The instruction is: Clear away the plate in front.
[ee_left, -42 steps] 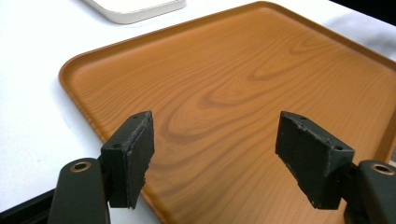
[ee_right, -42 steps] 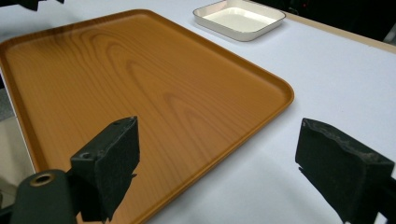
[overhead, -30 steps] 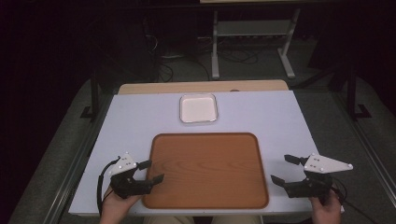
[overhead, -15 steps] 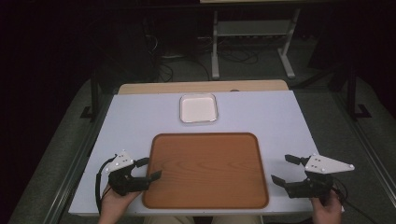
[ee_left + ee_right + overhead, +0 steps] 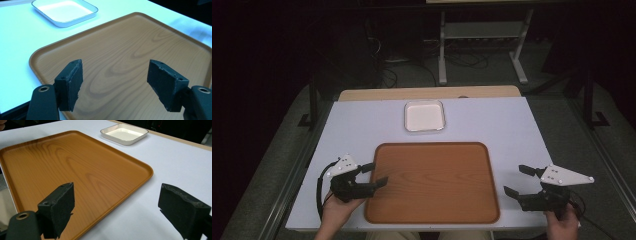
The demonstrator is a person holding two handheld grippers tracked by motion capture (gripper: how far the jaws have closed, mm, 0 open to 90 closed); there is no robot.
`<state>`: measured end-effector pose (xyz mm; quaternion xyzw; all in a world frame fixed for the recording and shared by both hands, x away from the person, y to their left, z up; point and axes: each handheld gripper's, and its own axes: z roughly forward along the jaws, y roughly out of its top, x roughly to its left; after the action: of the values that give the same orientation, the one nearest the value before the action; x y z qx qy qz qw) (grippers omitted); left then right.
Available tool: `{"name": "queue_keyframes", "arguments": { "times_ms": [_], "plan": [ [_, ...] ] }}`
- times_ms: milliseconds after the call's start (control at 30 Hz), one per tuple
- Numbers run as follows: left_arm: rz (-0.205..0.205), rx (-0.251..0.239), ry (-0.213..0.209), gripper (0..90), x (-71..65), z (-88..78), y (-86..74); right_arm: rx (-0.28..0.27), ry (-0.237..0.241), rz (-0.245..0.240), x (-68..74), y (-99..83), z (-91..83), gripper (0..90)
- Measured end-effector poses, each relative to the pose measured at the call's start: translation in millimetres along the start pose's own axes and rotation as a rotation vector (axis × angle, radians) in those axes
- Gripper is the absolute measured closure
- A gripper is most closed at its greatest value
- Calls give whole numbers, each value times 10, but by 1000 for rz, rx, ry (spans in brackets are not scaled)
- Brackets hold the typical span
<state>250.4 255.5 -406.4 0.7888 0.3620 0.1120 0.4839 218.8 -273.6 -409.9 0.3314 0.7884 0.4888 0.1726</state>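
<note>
A brown wood-grain tray [image 5: 432, 182] lies on the white table [image 5: 362, 125] near its front edge, with nothing on it. My left gripper [image 5: 374, 174] is open at the tray's left rim, its jaws reaching over the tray surface [image 5: 120, 62]. At the tray's right side my right gripper [image 5: 518, 181] is open, held over the white tabletop just off the rim [image 5: 147, 171]. Neither holds anything. A small white square dish [image 5: 424, 115] sits behind the tray, also seen as the white dish [image 5: 65, 11] and the dish [image 5: 124, 133].
A strip of bare wooden tabletop [image 5: 427, 93] runs along the far edge. Beyond it a metal stand [image 5: 482, 40] and cables sit on the dark floor. A black cable [image 5: 319, 185] loops from the left gripper.
My left gripper has shifted slightly right, its jaws now over the tray's left edge. The right gripper has barely moved.
</note>
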Motion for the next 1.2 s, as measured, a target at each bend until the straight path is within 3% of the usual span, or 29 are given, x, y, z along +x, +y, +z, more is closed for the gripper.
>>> {"name": "queue_keyframes", "arguments": {
  "times_ms": [167,433,1200],
  "plan": [
    [8,15,19,249,27,46,39,2,4,-4,9,4,1,127],
    [-13,18,26,244,128,148,143,4,8,-12,1,-6,8,128],
    [-51,79,58,246,354,598,481,-5,4,-4,-28,-20,-6,127]
  ]
}}
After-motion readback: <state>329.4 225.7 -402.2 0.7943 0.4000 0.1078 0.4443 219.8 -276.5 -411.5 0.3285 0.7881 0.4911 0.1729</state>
